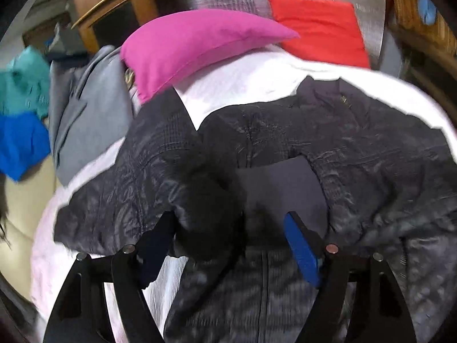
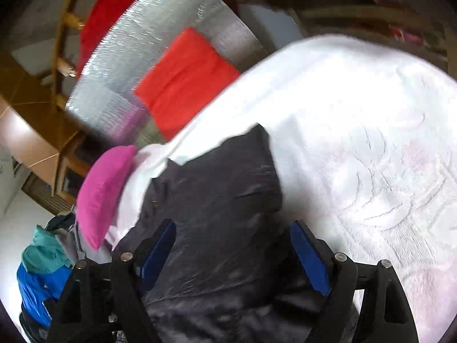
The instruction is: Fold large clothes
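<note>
- Dark jacket (image 1: 328, 148) lies spread on white bed (image 1: 251, 77), sleeve out to the left
- L gripper (image 1: 231, 240) jaws apart over jacket's near part, black furry bit between them, not pinched
- R gripper (image 2: 232, 245) jaws released above jacket (image 2: 217, 188)
- Pink pillow (image 1: 194, 45) far left
</note>
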